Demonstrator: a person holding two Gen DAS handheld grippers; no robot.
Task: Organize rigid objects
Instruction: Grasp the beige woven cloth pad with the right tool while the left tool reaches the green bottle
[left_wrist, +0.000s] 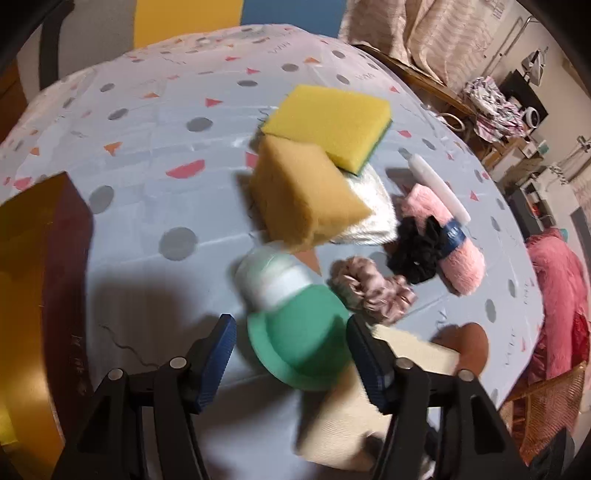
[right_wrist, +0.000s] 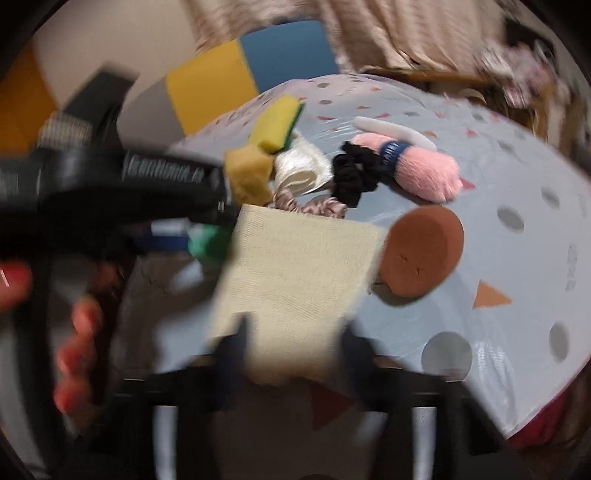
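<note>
The left gripper (left_wrist: 291, 350) is standing released, its blue pads spread apart; a round green plastic lid with a white jar (left_wrist: 295, 332) is lying between them, blurred, contact not determinable. Just right of its right pad, a beige woven cloth (left_wrist: 354, 417) is resting. The right gripper (right_wrist: 295, 339) is straddling the same beige cloth (right_wrist: 295, 280); whether it is grasping cannot be told through blur. Beyond the cloth, a tan sponge block (left_wrist: 303, 192) is sitting on the dotted grey tablecloth (left_wrist: 147, 155).

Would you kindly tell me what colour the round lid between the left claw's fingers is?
The round lid is mint green, clearest in the left wrist view.
</note>
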